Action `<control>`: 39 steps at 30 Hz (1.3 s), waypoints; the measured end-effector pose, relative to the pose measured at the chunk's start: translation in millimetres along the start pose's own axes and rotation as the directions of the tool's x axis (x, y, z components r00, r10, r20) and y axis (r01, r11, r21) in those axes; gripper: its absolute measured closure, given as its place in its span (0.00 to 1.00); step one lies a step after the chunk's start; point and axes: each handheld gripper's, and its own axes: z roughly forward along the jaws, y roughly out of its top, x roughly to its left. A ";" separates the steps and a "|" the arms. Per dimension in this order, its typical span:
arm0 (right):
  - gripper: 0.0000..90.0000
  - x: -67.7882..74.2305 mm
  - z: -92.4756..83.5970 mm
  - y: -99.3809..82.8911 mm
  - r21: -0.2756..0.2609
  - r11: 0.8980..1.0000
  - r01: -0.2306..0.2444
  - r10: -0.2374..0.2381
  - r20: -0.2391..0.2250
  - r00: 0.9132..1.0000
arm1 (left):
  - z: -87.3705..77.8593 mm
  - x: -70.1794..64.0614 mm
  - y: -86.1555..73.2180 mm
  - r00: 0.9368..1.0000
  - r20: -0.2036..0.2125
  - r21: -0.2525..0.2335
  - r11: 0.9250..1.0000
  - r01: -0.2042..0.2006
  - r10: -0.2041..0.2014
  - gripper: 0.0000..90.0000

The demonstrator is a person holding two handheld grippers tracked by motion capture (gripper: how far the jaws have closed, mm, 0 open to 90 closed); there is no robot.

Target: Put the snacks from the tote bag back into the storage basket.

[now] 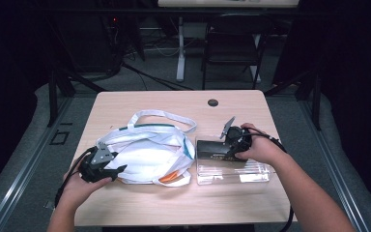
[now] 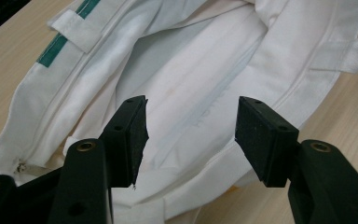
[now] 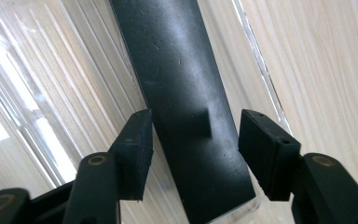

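Lying between the right gripper (image 3: 193, 154)'s spread jaws, the black box (image 3: 182, 93).

Wooden table (image 1: 140, 203) bears white bag (image 1: 147, 154), clear tray (image 1: 232, 175).

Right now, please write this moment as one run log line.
left gripper: open over white tote bag | right gripper: jaws astride black box, not pressing | clear tray: under box

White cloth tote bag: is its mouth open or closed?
Open. The white cloth tote bag lies flat on the wooden table, its mouth gaping toward the left gripper, the pale lining visible inside.
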 end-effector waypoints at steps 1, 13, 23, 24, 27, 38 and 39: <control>0.51 0.9 -0.2 -1.5 -0.010 1.000 -0.024 0.024 -0.002 1.000 | 0.3 0.0 0.4 1.000 -0.002 -0.007 1.000 0.008 -0.008 0.49; 0.56 1.1 -13.9 -17.8 -0.049 0.975 -0.215 0.217 0.022 0.976 | 3.6 2.5 4.9 1.000 0.004 -0.008 1.000 -0.005 0.005 0.49; 0.55 3.1 -16.7 -29.6 -0.066 0.951 -0.303 0.306 0.026 0.952 | 4.3 3.6 4.1 1.000 0.006 -0.006 1.000 -0.001 0.001 0.49; 0.55 2.9 -18.0 -31.0 -0.067 0.946 -0.317 0.319 0.021 0.947 | 4.5 3.3 4.0 1.000 0.006 -0.005 1.000 0.000 0.000 0.49; 0.57 5.6 -17.5 -32.7 -0.108 0.929 -0.353 0.357 0.022 0.934 | 5.0 2.6 3.9 1.000 0.004 -0.004 1.000 -0.002 0.002 0.49; 0.56 6.1 -20.8 -49.3 -0.124 0.895 -0.429 0.432 -0.005 0.902 | 3.9 1.5 1.6 1.000 -0.001 0.008 1.000 -0.003 0.003 0.49; 0.55 6.4 -19.2 -51.3 -0.120 0.893 -0.434 0.436 -0.006 0.900 | 3.2 1.9 1.3 1.000 -0.002 0.011 1.000 -0.006 0.006 0.49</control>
